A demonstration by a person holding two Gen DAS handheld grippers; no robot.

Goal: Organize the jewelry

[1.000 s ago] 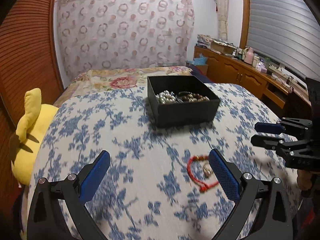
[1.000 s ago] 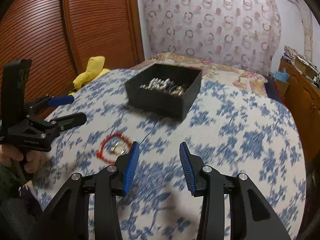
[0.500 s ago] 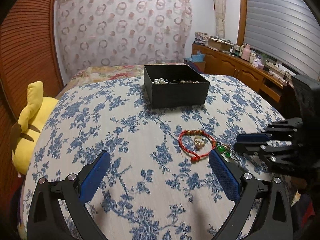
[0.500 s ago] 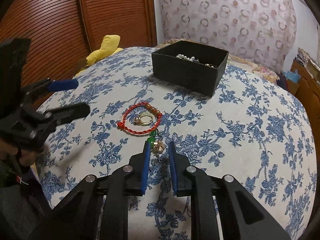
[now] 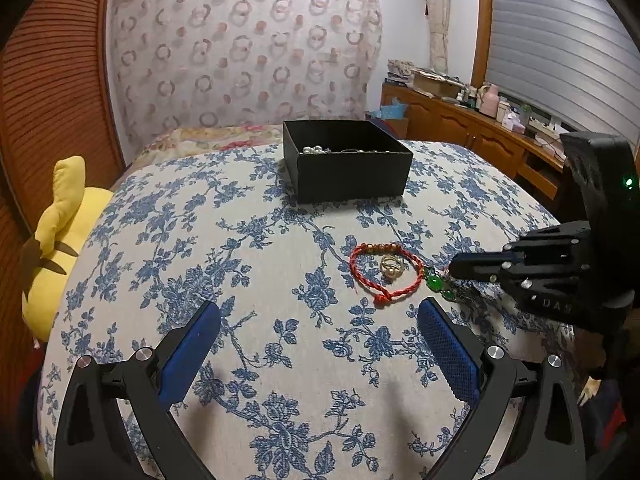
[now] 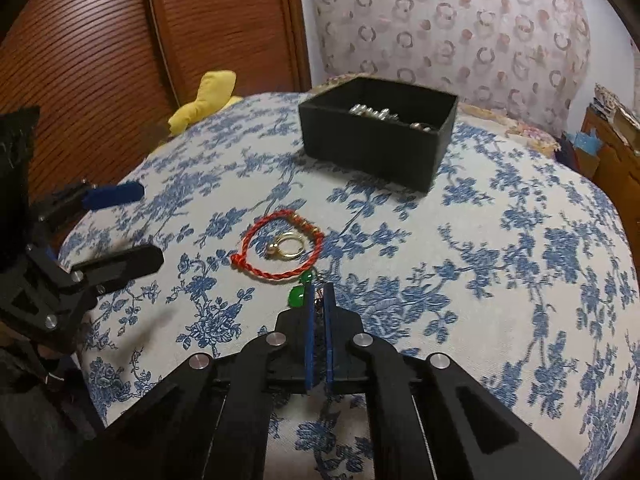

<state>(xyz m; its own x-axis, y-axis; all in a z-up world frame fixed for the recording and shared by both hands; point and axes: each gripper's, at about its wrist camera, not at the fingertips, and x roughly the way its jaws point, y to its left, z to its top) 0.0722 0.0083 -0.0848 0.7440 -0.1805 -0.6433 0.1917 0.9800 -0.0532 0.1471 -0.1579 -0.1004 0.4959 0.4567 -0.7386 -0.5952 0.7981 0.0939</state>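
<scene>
Our main worry is the grip. The right claw [image 6: 319, 292] is pinched nearly shut on the thin chain end of the green pendant [image 6: 301, 289], and we cannot see how much of it sits between the pads. If we lift with only a sliver caught, the piece will likely slip out and drop back on the bed [image 6: 500, 260]. The second risk is snagging: the pendant's green stones lie touching the red bracelet [image 6: 280, 249], so a careless pull could drag the bracelet, and the gold ring [image 6: 289, 247] lying inside its loop could be knocked along with it. A straight, slow lift before any travel toward the box [image 6: 378, 142] seems safest to us.

As for position, the pendant sits right at the right claw's tips, its green stones poking out just to the left of the left pad, the rest hidden between the pads. The bracelet and ring lie just beyond the tips, with the box well past them and already holding pearls and other pieces.

Our left claw [image 5: 318, 350] is released, wide apart and holding nothing, hovering low over the bed with the bracelet [image 5: 385, 273] ahead and to the right of its gap.
</scene>
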